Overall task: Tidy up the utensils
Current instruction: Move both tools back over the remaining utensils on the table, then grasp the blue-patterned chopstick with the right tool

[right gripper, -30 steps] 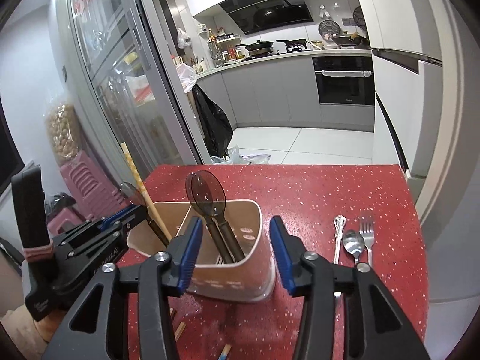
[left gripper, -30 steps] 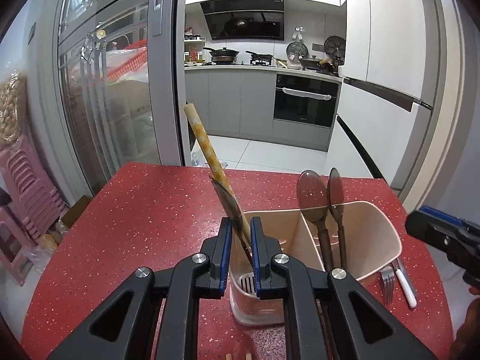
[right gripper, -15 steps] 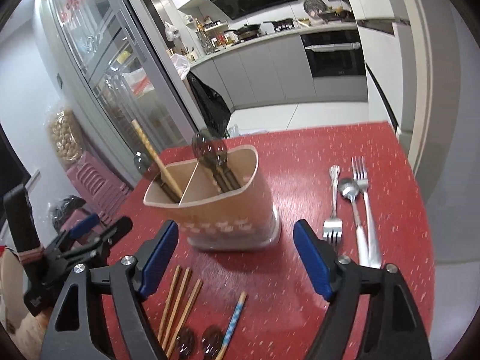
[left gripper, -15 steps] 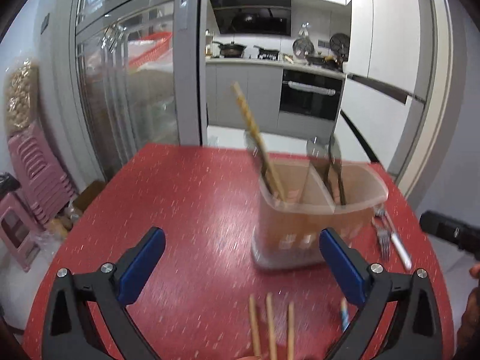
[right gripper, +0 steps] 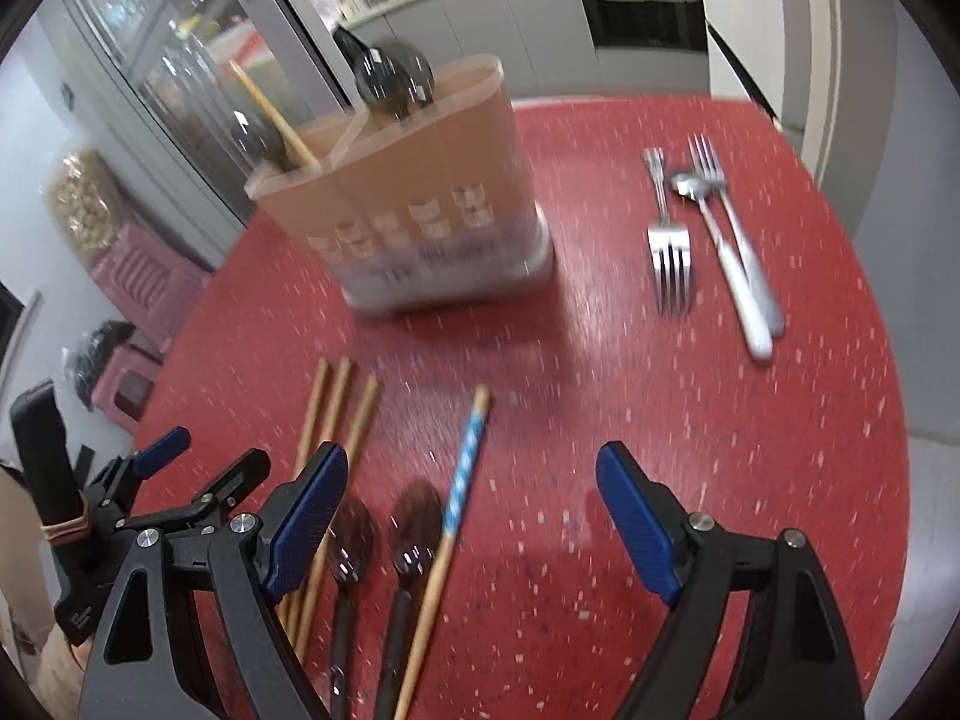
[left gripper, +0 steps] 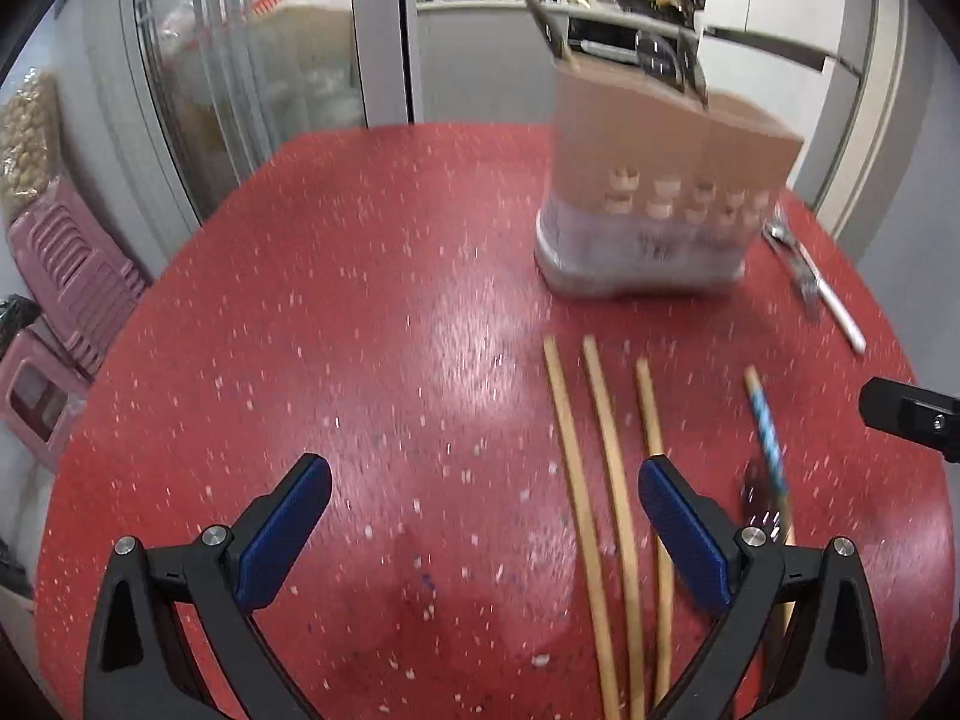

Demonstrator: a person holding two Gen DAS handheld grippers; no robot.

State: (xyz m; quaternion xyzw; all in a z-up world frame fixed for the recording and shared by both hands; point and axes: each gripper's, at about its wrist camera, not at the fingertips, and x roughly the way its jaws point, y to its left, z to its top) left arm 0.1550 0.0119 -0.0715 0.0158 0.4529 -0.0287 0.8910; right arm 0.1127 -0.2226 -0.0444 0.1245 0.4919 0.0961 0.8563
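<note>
A tan utensil caddy point(left gripper: 666, 180) point(right gripper: 408, 204) stands on the red table point(left gripper: 360, 312). It holds a wooden chopstick point(right gripper: 273, 114) and dark spoons point(right gripper: 393, 81). Three wooden chopsticks point(left gripper: 606, 480) point(right gripper: 336, 414) and a blue-patterned chopstick point(left gripper: 765, 426) point(right gripper: 462, 474) lie in front of it. Two dark spoons point(right gripper: 384, 540) lie by the chopsticks. Forks and a steel spoon point(right gripper: 702, 228) lie to the caddy's right. My left gripper point(left gripper: 483, 516) is open and empty, low over the table. My right gripper point(right gripper: 471, 504) is open and empty above the blue chopstick.
The table edge runs close on the right point(right gripper: 888, 360). Pink stools point(left gripper: 54, 312) stand on the floor to the left. A glass cabinet point(left gripper: 240, 60) and the kitchen lie behind the table.
My left gripper let go of the chopstick in the caddy, opened wide and drew back and down. My right gripper opened wider and also drew back, bringing the loose chopsticks and spoons into view.
</note>
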